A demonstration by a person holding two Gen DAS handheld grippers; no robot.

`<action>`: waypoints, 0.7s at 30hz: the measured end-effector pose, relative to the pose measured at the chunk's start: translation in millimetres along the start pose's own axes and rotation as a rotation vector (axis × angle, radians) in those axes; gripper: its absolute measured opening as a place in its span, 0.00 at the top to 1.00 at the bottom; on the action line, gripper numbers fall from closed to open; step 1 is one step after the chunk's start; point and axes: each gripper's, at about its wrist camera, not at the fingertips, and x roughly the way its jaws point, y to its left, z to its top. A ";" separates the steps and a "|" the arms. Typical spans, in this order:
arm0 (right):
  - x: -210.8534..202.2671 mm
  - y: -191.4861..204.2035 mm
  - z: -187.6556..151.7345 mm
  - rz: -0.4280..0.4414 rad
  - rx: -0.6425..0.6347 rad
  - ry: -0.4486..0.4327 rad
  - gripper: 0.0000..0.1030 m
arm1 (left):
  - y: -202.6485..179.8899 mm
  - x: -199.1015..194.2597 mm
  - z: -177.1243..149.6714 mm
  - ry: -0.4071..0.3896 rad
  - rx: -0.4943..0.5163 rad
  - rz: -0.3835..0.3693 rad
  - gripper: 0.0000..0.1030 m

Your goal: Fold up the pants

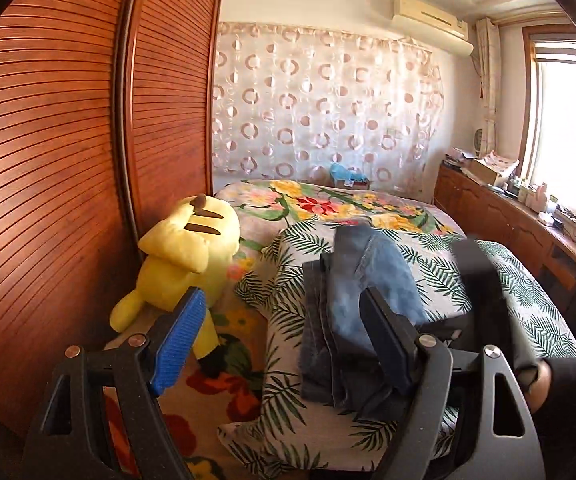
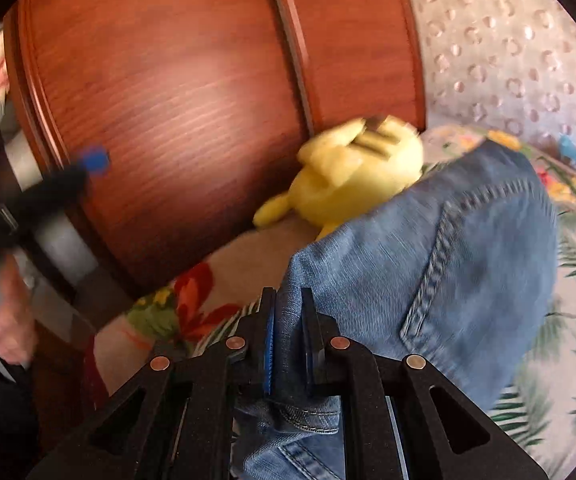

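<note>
Left wrist view looks over a bed (image 1: 536,304) whose cover carries a green fern print, with a flowered sheet beyond it. Blue jeans (image 1: 352,304) lie on the fern cover, partly folded into a long stack of layers. The left hand-held gripper (image 1: 284,344) hangs above the near end of the jeans with its two jaws wide apart and nothing between them. A yellow plush toy (image 1: 184,256) sits to the left of the jeans, against the slatted wooden wardrobe (image 1: 68,160). To the right of the jeans a blurred dark shape crosses the cover; I cannot tell what it is.

Right wrist view shows the right hand-held gripper (image 2: 288,340) clamped together on a fold of the jeans (image 2: 428,260), the denim pinched between its pads and draped away from it, with a back pocket seam showing. The plush toy (image 2: 352,168) lies just beyond the jeans.
</note>
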 end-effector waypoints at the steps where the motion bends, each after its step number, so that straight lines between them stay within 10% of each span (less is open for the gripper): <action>1: 11.2 1.1 -3.2 0.002 -0.006 0.024 0.89 | 0.6 0.1 -0.4 0.001 -0.003 0.001 0.23; 8: 36.0 -7.7 2.8 0.007 0.013 0.055 0.86 | -3.4 6.4 -8.4 0.026 -0.004 -0.006 0.23; 21: -38.5 -49.1 35.3 -0.167 0.023 -0.116 0.46 | -28.7 24.9 -16.7 0.073 0.009 -0.072 0.23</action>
